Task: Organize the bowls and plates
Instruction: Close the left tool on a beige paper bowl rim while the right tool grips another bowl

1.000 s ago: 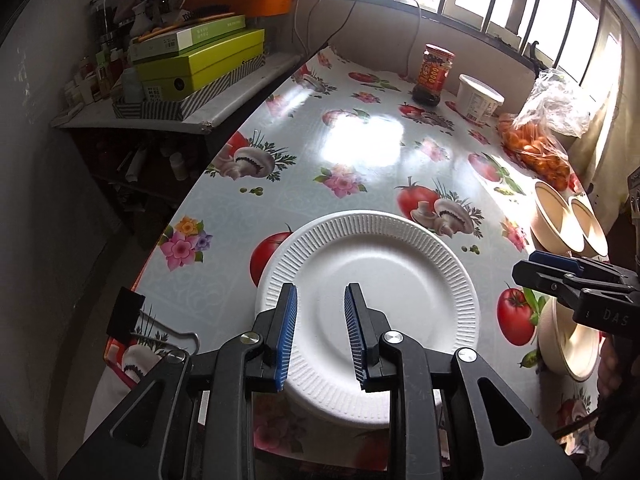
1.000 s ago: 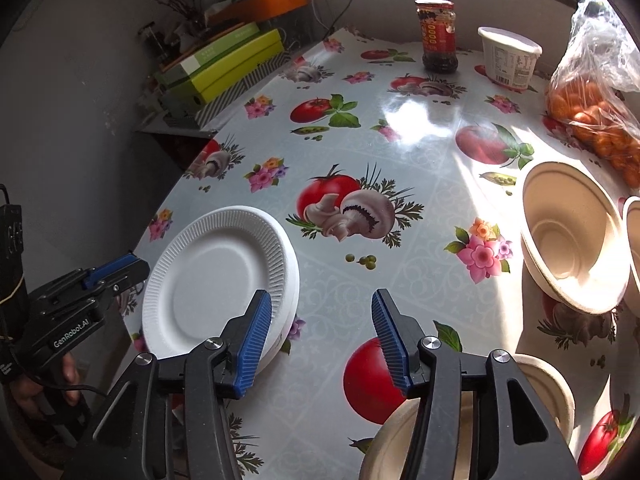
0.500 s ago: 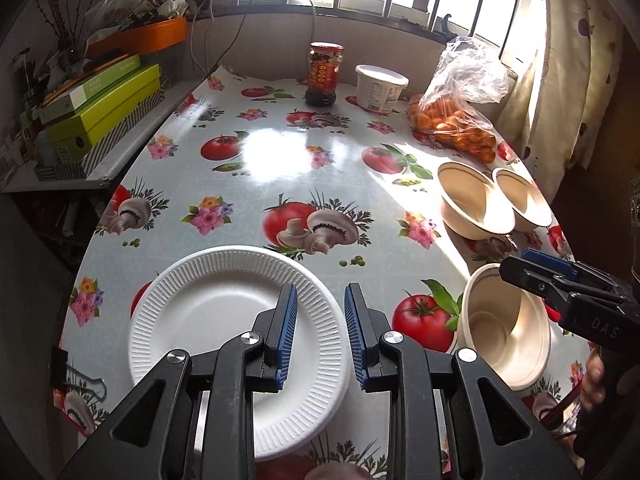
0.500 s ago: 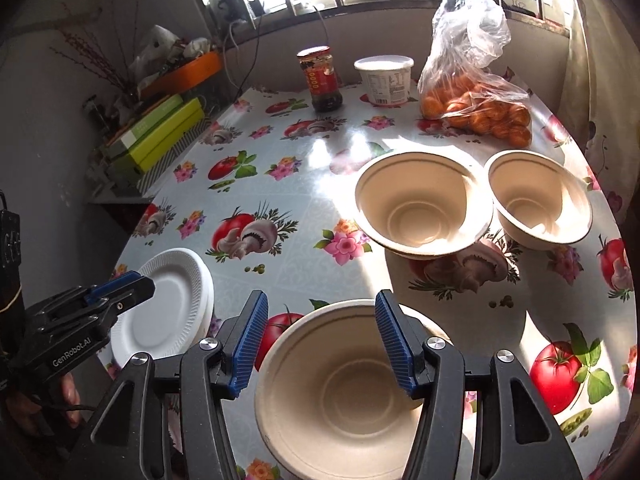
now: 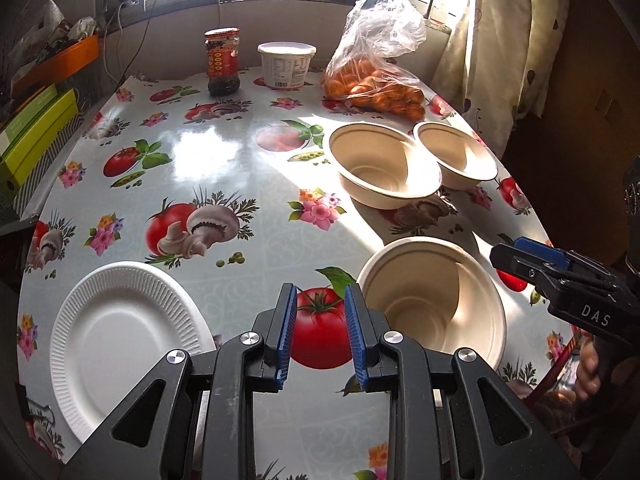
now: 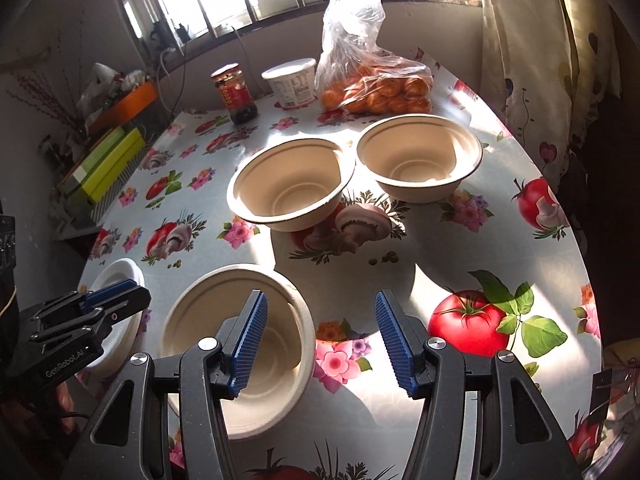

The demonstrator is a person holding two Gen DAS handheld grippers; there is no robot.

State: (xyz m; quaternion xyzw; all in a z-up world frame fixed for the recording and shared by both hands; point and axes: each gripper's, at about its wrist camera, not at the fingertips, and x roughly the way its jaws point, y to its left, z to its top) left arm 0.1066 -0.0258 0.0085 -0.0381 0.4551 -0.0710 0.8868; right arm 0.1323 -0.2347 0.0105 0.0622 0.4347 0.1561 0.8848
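Moved: my view has swung right from plate (image 5: pixel 120 336) toward 3 bowls (image 5: pixel 432 300)
Left gripper (image 5: pixel 320 336): narrow, empty
Right gripper (image 6: pixel 320 344): gaping, empty, over the bench (image 6: pixel 460 248)

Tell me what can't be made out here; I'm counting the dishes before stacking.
- Paper plate: whether one or several is unclear. Left wrist view shows only its top face; in the right wrist view the left tongs cover most of it.
- Nearest bowl: near rim hidden behind the right tongs, right wrist view.
- Jar label: too small to read, both views.
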